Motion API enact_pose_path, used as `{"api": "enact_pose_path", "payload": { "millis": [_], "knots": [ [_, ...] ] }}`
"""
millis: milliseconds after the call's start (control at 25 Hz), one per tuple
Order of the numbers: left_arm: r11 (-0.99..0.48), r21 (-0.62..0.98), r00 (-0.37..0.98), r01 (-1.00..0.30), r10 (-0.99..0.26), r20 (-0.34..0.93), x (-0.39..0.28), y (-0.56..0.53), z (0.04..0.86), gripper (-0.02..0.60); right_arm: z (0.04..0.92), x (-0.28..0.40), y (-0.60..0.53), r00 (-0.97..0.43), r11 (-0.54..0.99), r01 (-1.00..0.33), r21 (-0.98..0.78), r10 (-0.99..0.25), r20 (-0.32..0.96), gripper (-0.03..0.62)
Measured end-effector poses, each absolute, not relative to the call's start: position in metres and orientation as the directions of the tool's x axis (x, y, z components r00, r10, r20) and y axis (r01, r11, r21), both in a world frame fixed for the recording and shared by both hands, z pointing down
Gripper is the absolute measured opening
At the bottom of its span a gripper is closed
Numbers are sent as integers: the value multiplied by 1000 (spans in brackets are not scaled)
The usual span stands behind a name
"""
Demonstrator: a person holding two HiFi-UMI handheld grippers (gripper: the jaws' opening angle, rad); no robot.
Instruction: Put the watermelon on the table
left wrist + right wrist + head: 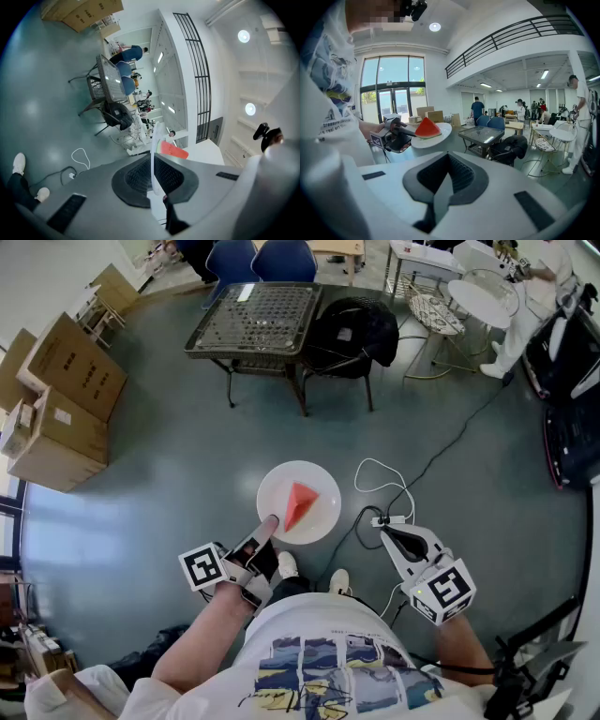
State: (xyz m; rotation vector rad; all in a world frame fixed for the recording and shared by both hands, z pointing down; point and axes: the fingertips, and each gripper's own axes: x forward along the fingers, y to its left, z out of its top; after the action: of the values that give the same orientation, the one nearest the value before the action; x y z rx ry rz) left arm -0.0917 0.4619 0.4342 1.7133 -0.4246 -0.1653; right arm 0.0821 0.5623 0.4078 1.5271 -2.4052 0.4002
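Note:
A red watermelon wedge [298,504] lies on a white plate [323,486] that is held in the air above the grey floor. My left gripper [270,523] is shut on the plate's near rim. In the left gripper view the plate [153,140] stands edge-on between the jaws, with the wedge [174,150] beyond it. My right gripper [386,533] hangs to the right of the plate, shut and holding nothing. Its own view shows the wedge [427,128] on the plate [440,134] at the left. A dark mesh-top table [253,320] stands further ahead.
A black chair with a bag [352,334] stands right of the table. Cardboard boxes [61,399] are stacked at the left. A white cable and power strip [386,491] lie on the floor under my right gripper. A white round table [483,298] and several people are at the back right.

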Motion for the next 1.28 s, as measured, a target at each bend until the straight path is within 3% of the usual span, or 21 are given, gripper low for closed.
{"api": "enact_pose_path", "payload": {
  "millis": [560,960,1280],
  "knots": [
    [-66,985,896,-157,-430,114,-87,440,442,15,412,82,524,-457,471,-881,-47,-820,346,11],
    [-103,987,917,-126,-391,76,-110,289,440,15,391,47,370,-410,450,-892,43,-846,340,58],
    [-108,983,919,-148,-382,96,-127,186,441,15,376,26,270,-397,429,-903,36,-863,313,60]
  ]
}}
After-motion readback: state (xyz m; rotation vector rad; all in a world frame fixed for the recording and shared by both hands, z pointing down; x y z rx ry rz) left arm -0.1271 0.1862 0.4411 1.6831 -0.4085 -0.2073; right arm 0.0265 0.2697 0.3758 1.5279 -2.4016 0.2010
